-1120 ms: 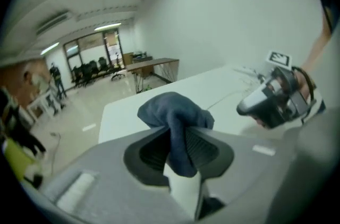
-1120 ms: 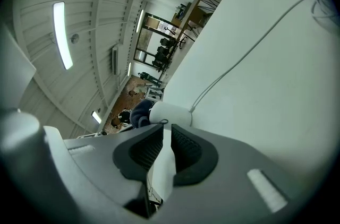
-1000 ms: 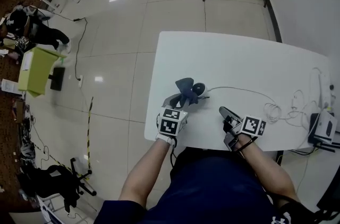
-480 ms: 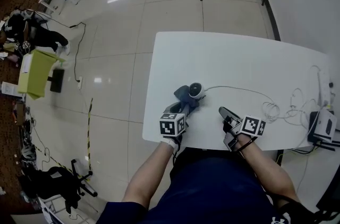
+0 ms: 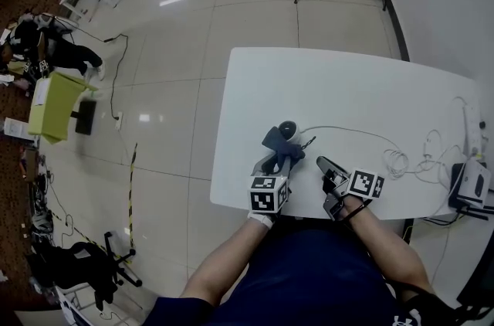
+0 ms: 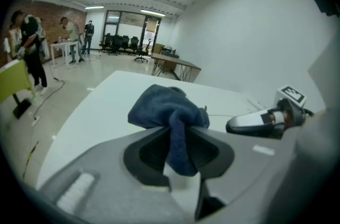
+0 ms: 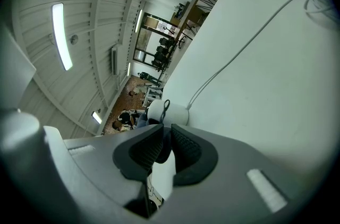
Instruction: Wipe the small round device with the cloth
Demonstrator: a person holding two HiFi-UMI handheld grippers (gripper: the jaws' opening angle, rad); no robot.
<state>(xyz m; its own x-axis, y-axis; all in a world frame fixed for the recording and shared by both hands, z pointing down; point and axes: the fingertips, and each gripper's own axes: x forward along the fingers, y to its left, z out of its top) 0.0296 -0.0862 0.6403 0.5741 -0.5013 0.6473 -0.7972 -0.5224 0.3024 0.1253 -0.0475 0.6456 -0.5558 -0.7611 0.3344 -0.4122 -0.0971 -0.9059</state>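
Left tool (image 6: 178,138) clamped on a fold of the cloth (image 6: 162,109) — the bunch sticks out ahead of the jaws and lies against the near side of the device (image 5: 288,130), towards the counter's (image 5: 347,85) near edge. Right tool (image 7: 166,135) only a narrow slit apart, empty, resting beside it. Judgement: wiping under way — the far side probably still to do.

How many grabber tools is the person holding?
2. The left gripper, near the white table's front edge, grips the blue cloth; the right gripper sits just to its right, holding nothing. None looks hidden.
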